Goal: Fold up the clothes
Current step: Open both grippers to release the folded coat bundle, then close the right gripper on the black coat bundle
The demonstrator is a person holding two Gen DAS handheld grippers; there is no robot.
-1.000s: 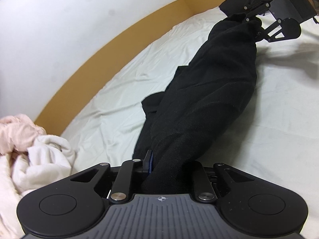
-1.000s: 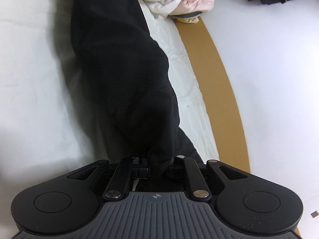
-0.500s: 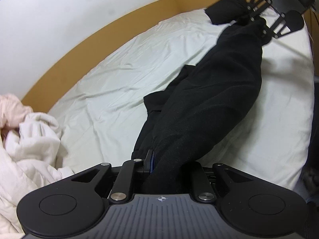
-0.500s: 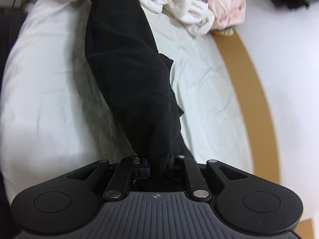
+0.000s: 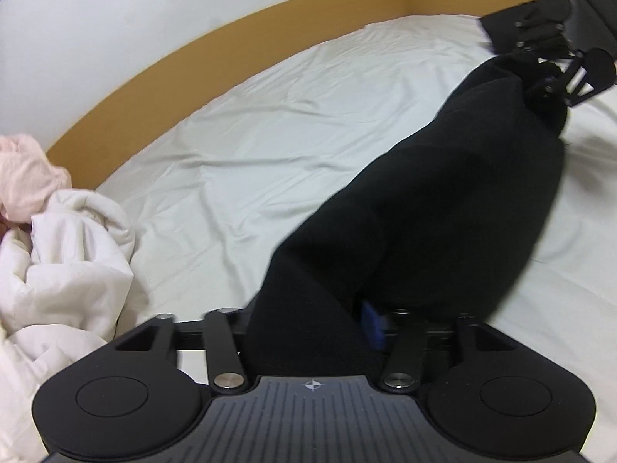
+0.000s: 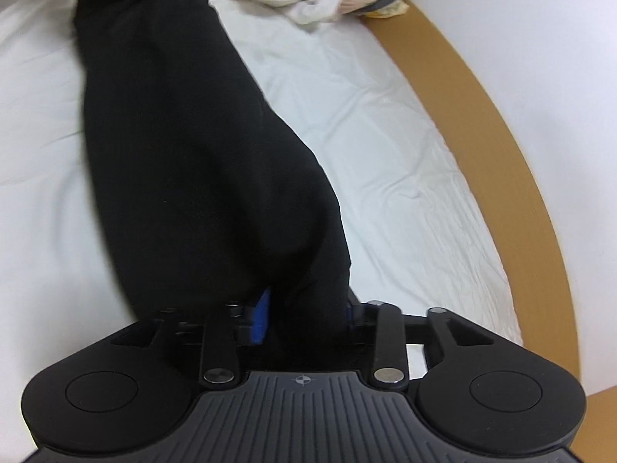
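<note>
Two grippers sit at opposite ends of one long black garment [image 5: 443, 200], which stretches between them across the white bedsheet [image 5: 270, 135]; my reading is that it was drawn out lengthwise so it would lie straight on the bed before folding, and that this is the moment of letting it go. From the left wrist camera, the left gripper [image 5: 312, 332] has its jaws well apart, having just been opening; the dark fleece-like cloth still lies between them, bunched toward one side, with a blue pad [image 5: 372, 324] showing bare beside it, so the pads do not look to be pressing. Far along the garment, in the same view, the right gripper [image 5: 547, 73] sits at the other end of the cloth. From the right wrist camera, its jaws have also just been opening, to a narrower gap; a blue pad [image 6: 260, 320] stands clear on one side of the fabric, and I judge the grip released, though the cloth hides the other pad. Most of the garment appears to rest on the sheet, running down the middle of the bed, its near ends still draped into each gripper's mouth. A heap of white clothing [image 5: 58, 262] and a pink piece [image 5: 27, 177] lie at the bed's edge, well apart from the black garment, beside the tan wooden bed frame [image 5: 193, 61], presumably waiting their turn.
</note>
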